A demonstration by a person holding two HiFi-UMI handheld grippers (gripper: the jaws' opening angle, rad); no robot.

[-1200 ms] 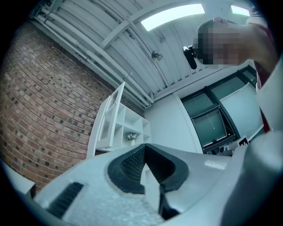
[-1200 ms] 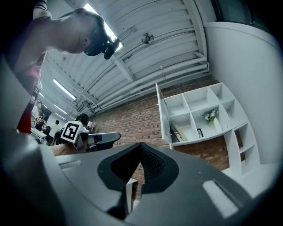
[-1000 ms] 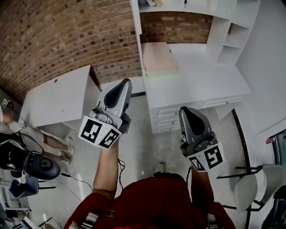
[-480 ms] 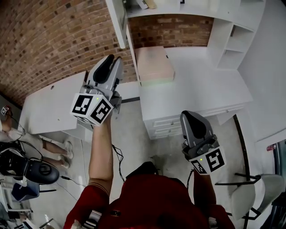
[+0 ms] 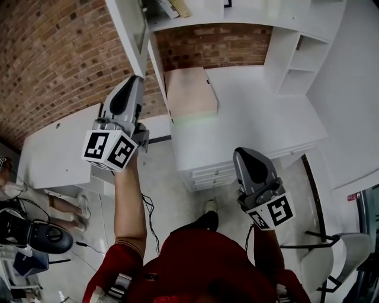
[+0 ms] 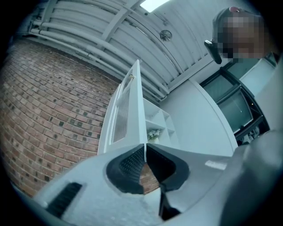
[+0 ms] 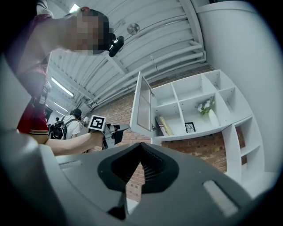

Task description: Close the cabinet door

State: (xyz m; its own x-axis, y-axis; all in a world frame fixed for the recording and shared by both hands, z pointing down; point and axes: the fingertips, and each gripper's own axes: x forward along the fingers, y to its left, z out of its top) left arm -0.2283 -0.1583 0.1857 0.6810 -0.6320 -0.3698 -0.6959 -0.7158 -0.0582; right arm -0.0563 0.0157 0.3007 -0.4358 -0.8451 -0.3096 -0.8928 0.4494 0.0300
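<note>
Brick wall (image 5: 53, 53) fills everything to the left of your left gripper (image 5: 135, 80). Its jaws are closing, the tips all but met, with nothing between them. Ahead of those tips and above them, not touching, the white cabinet door (image 6: 128, 106) stands swung out, edge-on to you. The open cabinet (image 5: 195, 15) lies just right of the door. Farther right your right gripper (image 5: 247, 155) has its jaws pressed together and empty, out in front of the desk (image 5: 266, 118), and the door sits well up and to the left of its tips. The likely trouble is the narrow nose of the left gripper meeting that thin door edge: it could skid off, or nudge the door wider instead of shut, so aim for the broad outer face. A hard shove could make the door slam and bounce back open. The books (image 7: 162, 125) lean on the shelf behind it; I cannot tell whether they stick out far enough to stop the door.
</note>
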